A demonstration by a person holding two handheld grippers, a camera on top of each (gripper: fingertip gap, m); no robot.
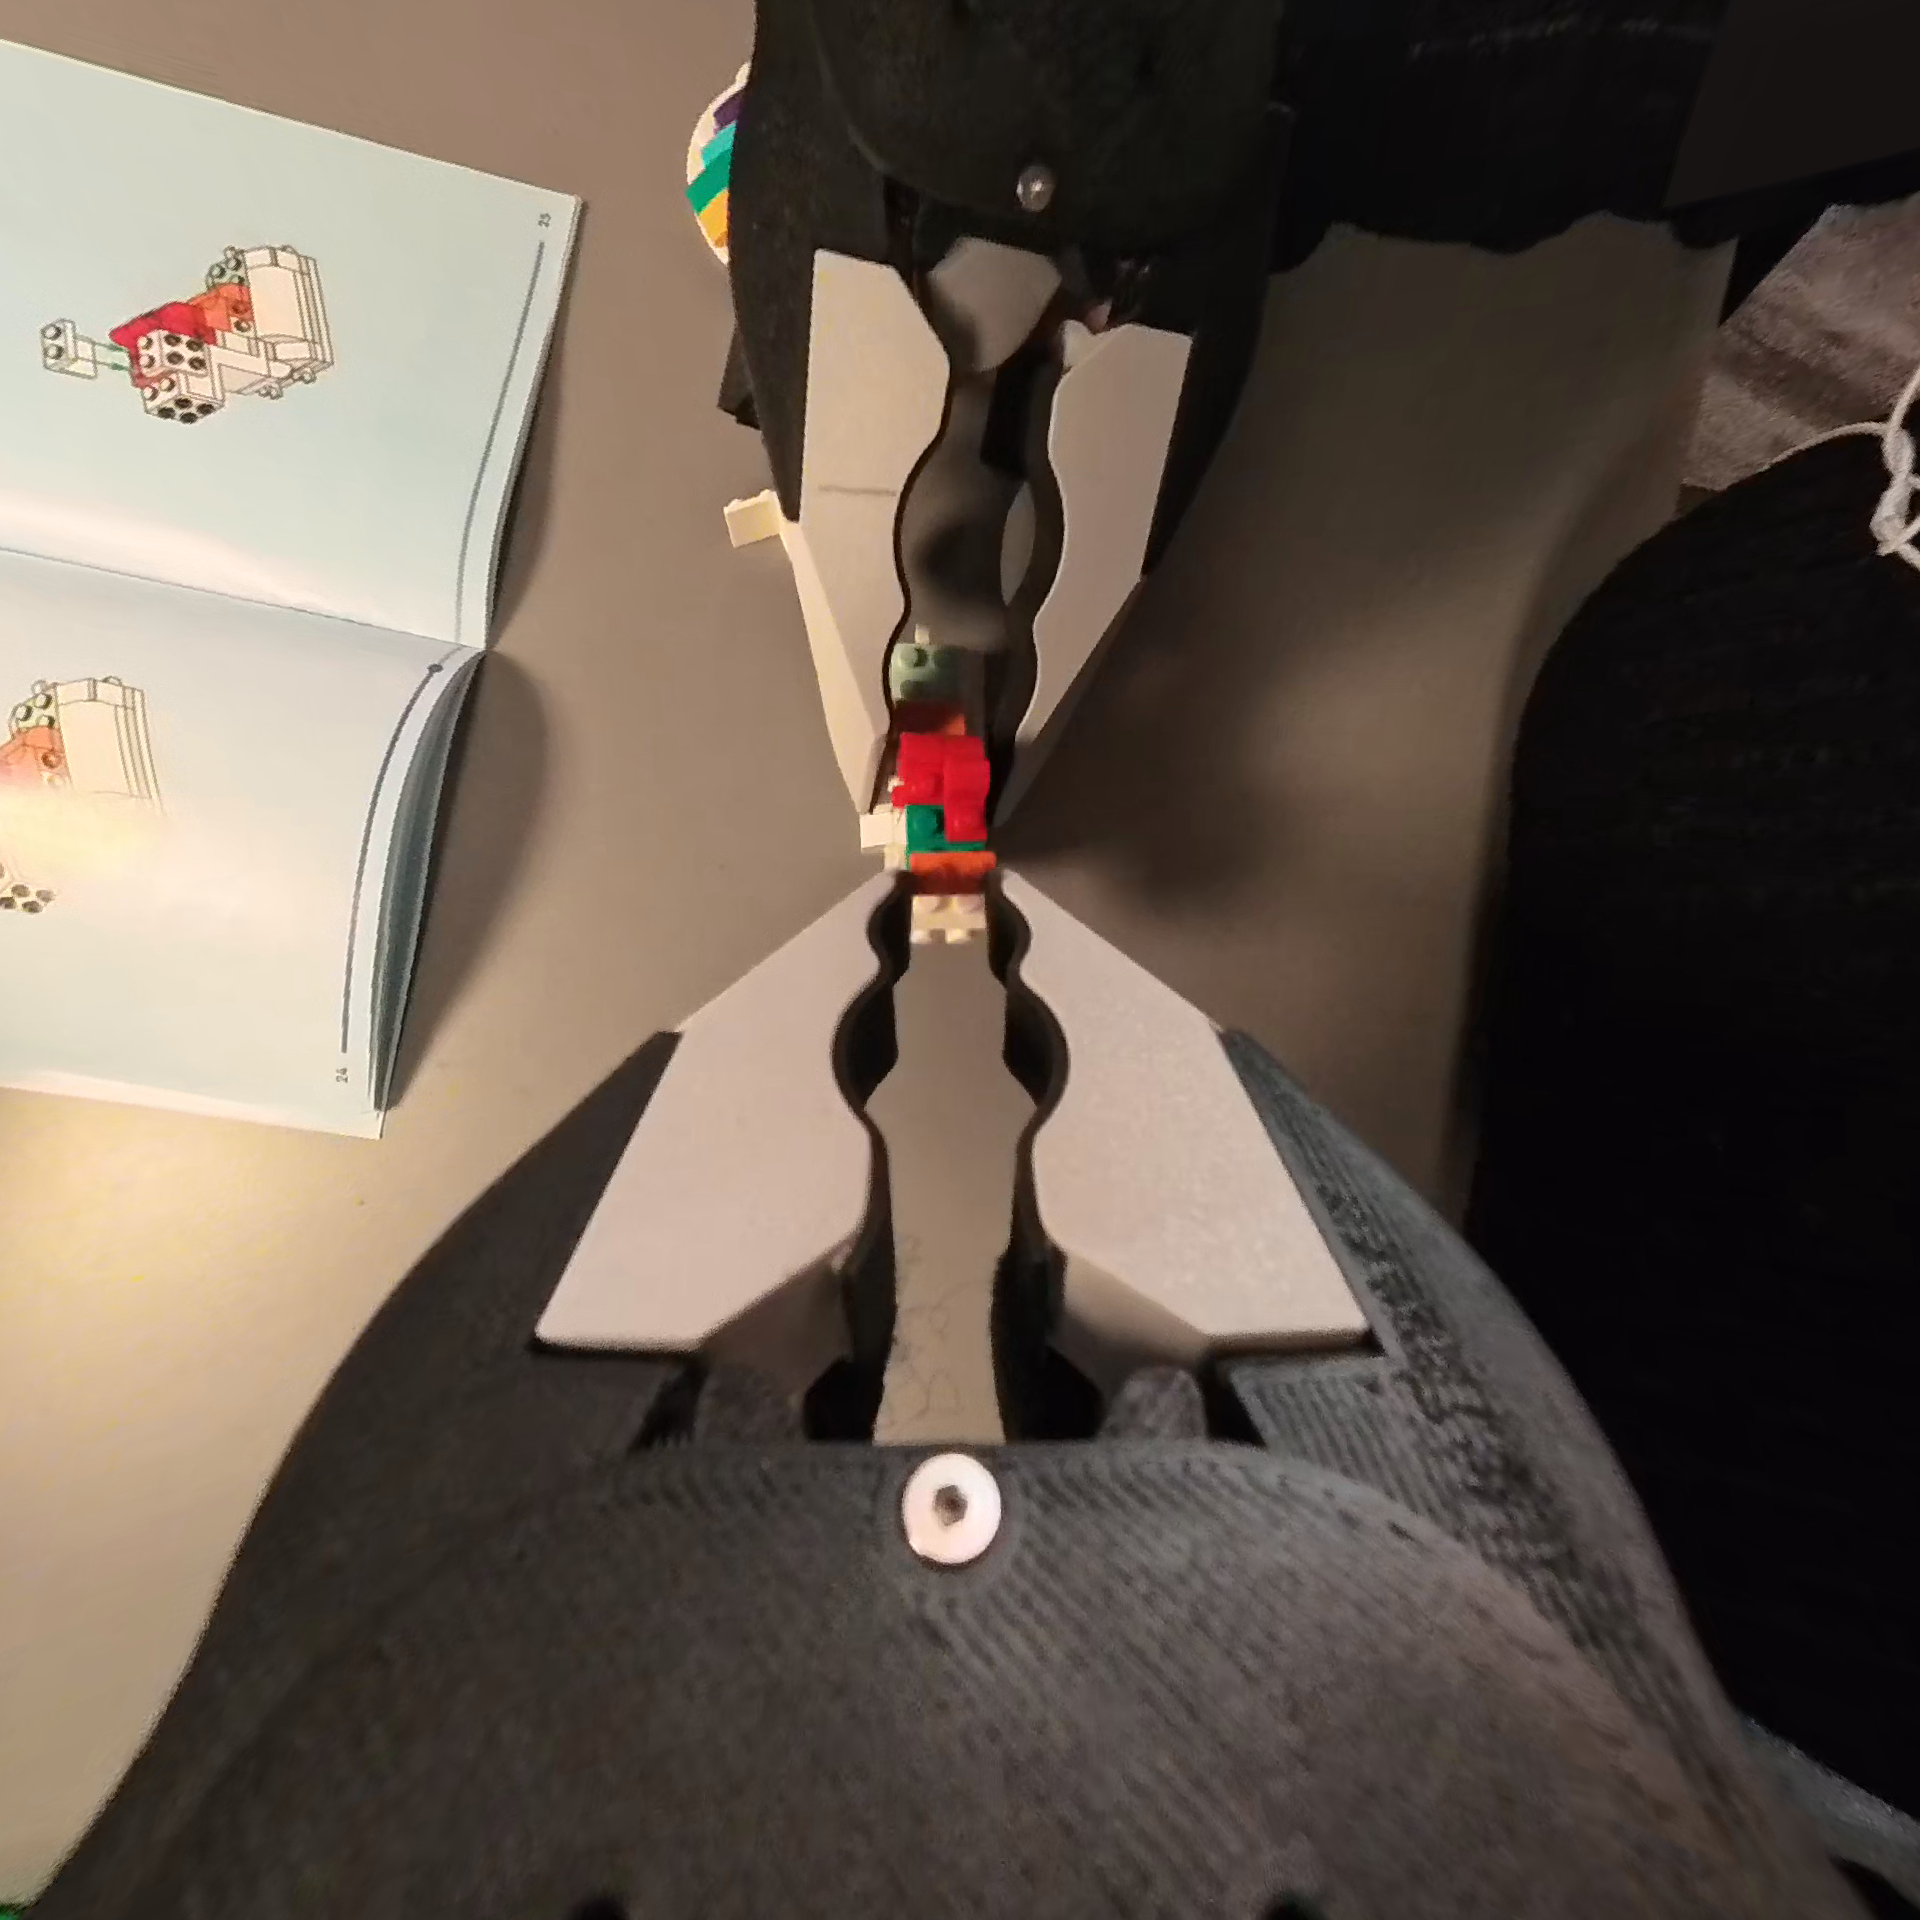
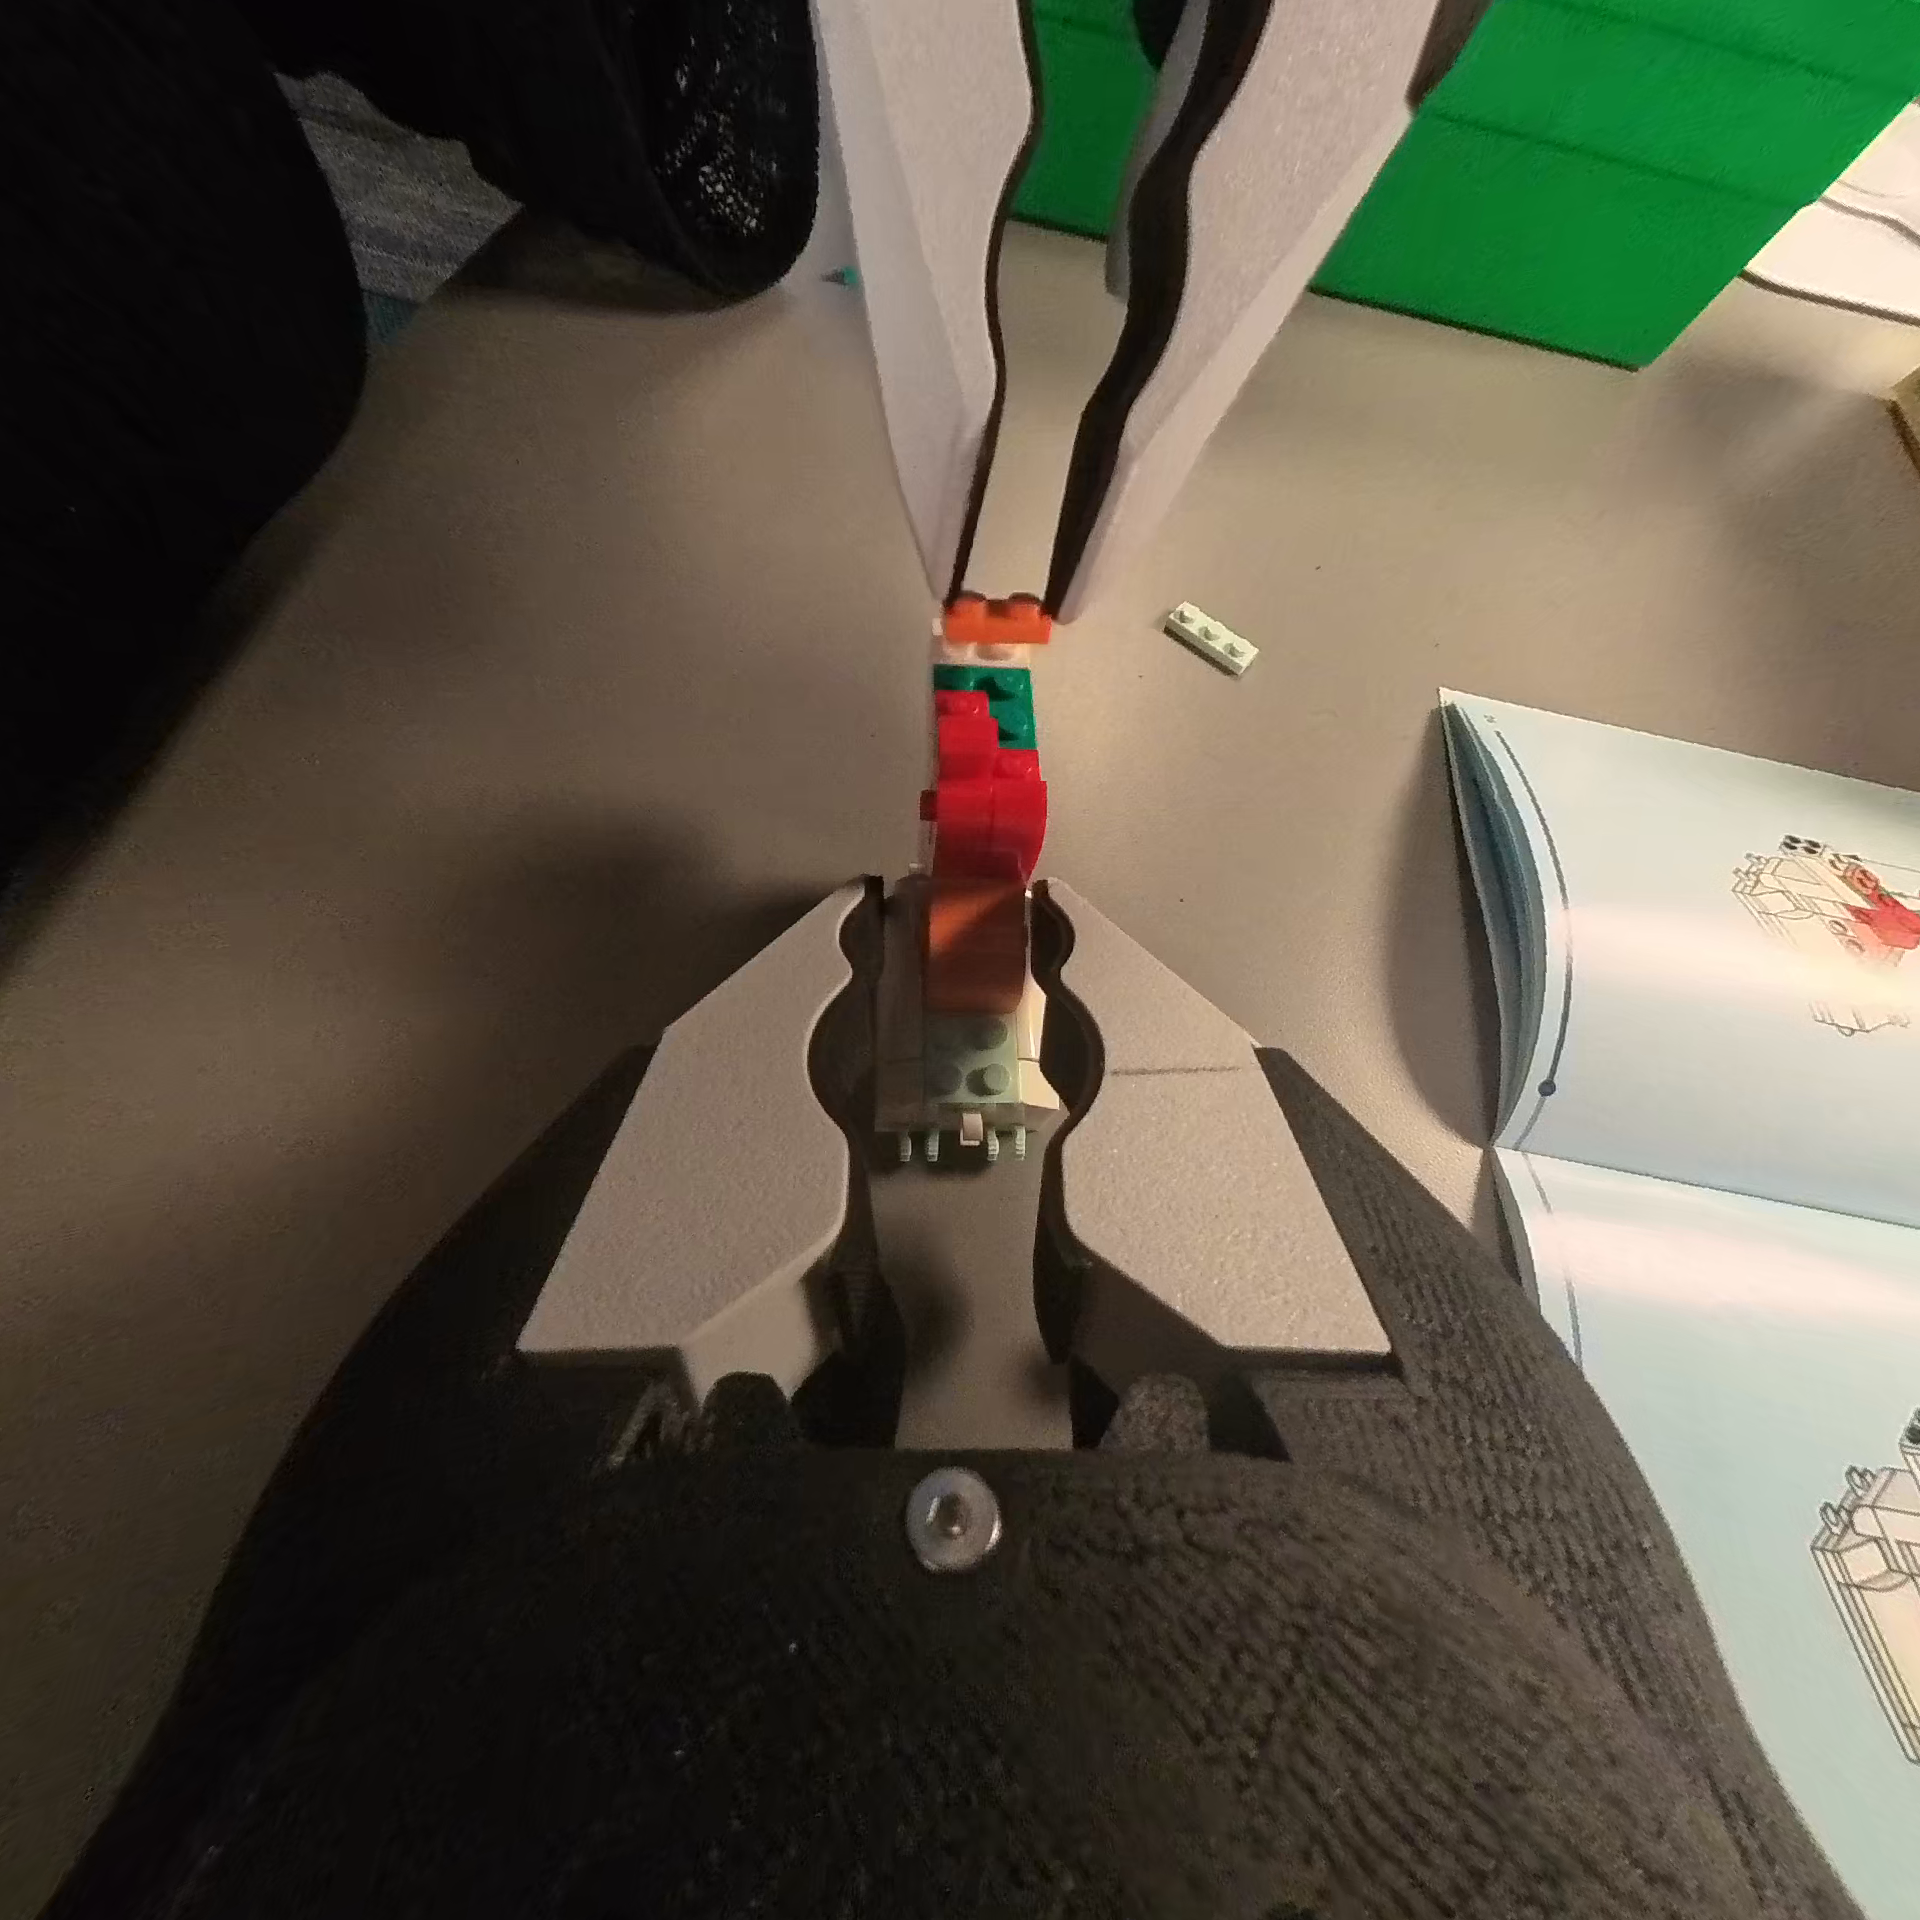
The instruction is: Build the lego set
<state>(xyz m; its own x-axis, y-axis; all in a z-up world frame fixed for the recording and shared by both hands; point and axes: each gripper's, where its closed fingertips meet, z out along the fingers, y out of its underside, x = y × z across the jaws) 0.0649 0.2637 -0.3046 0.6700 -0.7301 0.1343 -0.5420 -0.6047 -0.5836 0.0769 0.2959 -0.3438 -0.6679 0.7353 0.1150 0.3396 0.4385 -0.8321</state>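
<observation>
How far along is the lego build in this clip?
Partway. A red, green, orange and white lego model is already stacked. The right gripper holds one end, the left gripper pinches the orange end. A loose pale plate still lies beside the open booklet.

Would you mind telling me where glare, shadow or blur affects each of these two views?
Left wrist view: glare washes out the lower page of the instruction booklet, and a soft shadow lies on the table right of the lego model. Right wrist view: sheen streaks the booklet pages, the far left hand-held gripper is blurred near the top edge, and shadow darkens the left.
</observation>
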